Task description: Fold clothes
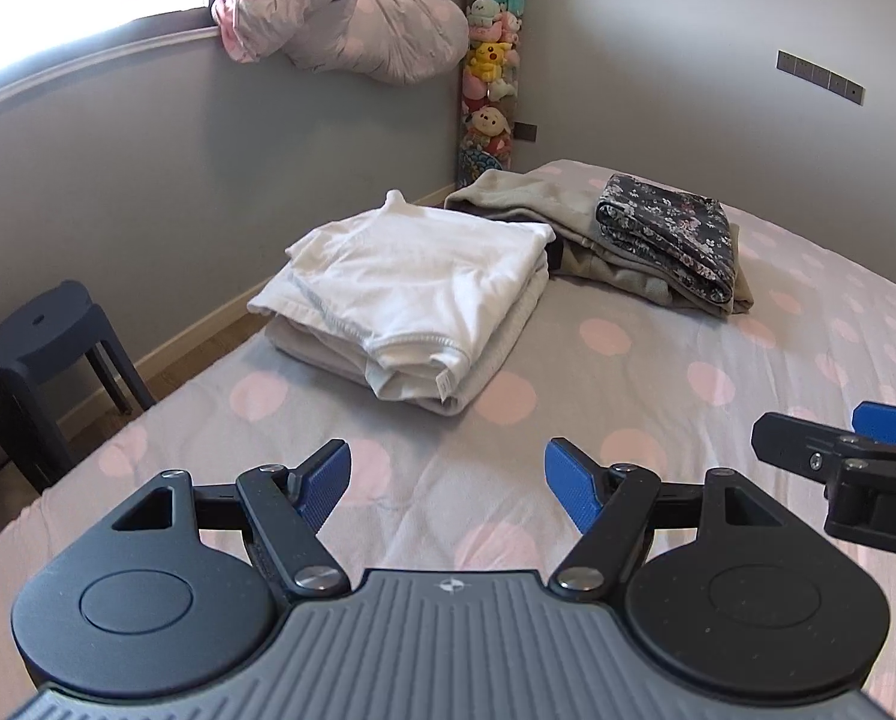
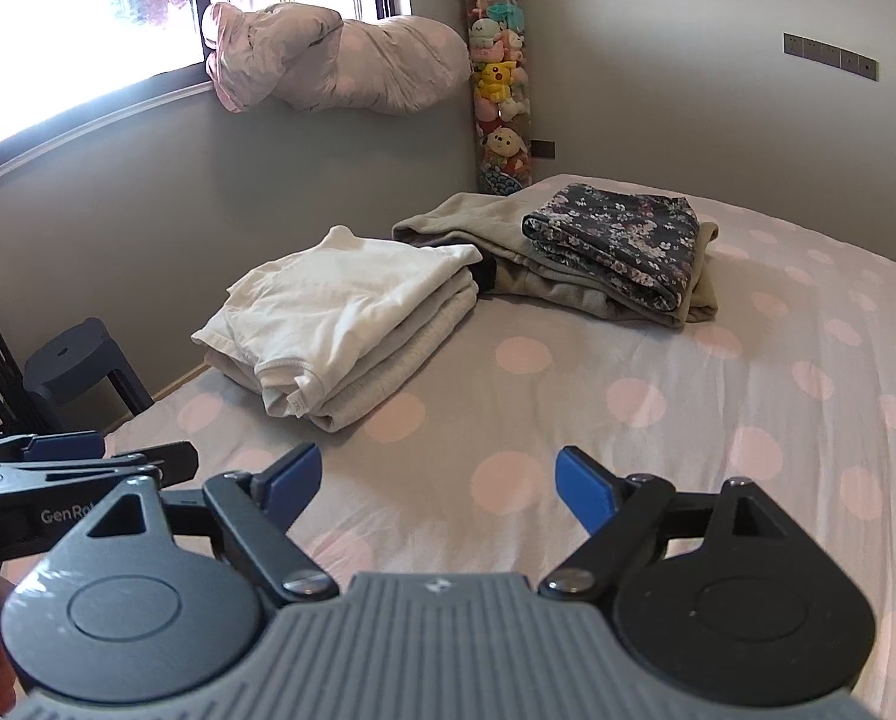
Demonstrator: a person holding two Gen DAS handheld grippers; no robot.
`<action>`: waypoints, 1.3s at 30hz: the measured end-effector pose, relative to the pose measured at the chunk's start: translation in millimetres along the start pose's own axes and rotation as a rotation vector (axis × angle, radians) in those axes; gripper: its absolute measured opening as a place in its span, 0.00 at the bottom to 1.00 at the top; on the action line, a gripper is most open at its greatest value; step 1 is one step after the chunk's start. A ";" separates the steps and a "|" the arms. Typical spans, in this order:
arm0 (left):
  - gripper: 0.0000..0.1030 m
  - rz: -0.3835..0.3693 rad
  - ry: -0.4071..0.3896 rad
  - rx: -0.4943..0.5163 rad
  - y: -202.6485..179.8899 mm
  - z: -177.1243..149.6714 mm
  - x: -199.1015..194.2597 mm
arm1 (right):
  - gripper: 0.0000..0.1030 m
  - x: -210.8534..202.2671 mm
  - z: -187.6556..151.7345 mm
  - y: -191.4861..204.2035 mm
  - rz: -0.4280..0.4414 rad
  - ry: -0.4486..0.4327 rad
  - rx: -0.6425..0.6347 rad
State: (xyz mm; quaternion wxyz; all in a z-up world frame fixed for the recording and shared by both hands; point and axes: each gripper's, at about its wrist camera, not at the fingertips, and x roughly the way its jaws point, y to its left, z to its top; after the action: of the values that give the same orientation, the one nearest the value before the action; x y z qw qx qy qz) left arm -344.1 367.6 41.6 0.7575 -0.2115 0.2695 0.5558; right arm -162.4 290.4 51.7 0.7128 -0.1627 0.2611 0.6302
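Two stacks of folded clothes lie on the bed (image 1: pixel 658 360), which has a grey sheet with pink dots. A folded white shirt (image 1: pixel 412 282) (image 2: pixel 340 306) tops a light grey garment (image 2: pixel 382 360) near the bed's left edge. Behind it, a dark floral folded piece (image 1: pixel 670 234) (image 2: pixel 622 240) rests on a beige garment (image 1: pixel 508 198) (image 2: pixel 448 222). My left gripper (image 1: pixel 448 462) hovers open over bare sheet in front of the white stack, nothing between its blue pads. My right gripper (image 2: pixel 437 462) is open and empty too, close beside the left one, whose fingers (image 2: pixel 88 450) show at the left edge.
A dark stool (image 1: pixel 52 330) (image 2: pixel 76 354) stands on the floor left of the bed. A rolled duvet (image 1: pixel 352 24) lies on the window sill. A clear tube of plush toys (image 1: pixel 490 72) stands in the corner behind the bed. Bare sheet stretches to the right.
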 end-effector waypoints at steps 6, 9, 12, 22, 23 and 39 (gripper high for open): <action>0.69 0.011 0.021 -0.002 -1.5 -18.5 7.7 | 0.85 2.1 -16.4 3.1 -0.021 0.019 -0.005; 0.68 0.013 0.029 0.010 -5.1 -25.1 11.4 | 0.85 2.7 -22.7 4.8 -0.026 0.026 -0.008; 0.68 0.006 0.034 0.008 -7.0 -29.7 12.7 | 0.85 3.4 -27.8 6.5 -0.033 0.036 -0.012; 0.68 -0.004 0.036 0.015 -9.4 -34.0 9.4 | 0.86 2.0 -32.4 7.9 -0.040 0.042 -0.019; 0.68 -0.003 0.036 0.015 -9.5 -33.9 9.1 | 0.86 2.1 -32.9 7.8 -0.041 0.043 -0.018; 0.68 0.014 0.023 0.009 -10.8 -30.7 3.4 | 0.87 -2.0 -33.9 5.9 -0.046 0.041 -0.017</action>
State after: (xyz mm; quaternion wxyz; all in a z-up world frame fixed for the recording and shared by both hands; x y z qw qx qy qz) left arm -338.3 347.9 16.2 0.7512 -0.2127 0.2822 0.5576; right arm -174.1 270.7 25.9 0.7203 -0.1876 0.2668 0.6122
